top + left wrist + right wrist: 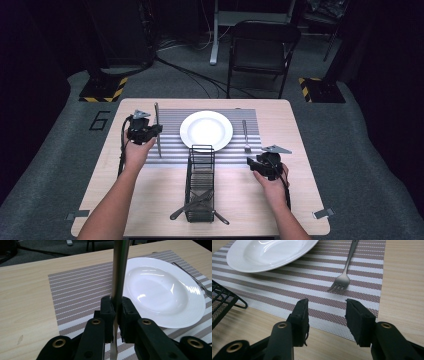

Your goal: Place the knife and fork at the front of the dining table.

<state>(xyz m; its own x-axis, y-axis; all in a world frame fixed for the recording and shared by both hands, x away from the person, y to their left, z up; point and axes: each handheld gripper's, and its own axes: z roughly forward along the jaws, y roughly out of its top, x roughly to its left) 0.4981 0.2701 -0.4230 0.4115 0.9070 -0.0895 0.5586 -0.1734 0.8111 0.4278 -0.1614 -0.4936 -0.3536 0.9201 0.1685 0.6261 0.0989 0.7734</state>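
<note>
Wooden counter, striped placemat | your left tongs clamp the knife over the mat, just beside the plate | right tongs gape empty (fork ahead)

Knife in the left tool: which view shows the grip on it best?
The left gripper view: the knife fills the middle, pinched between the left tool's pads over the placemat. The high view shows the knife small, left of the plate.
</note>
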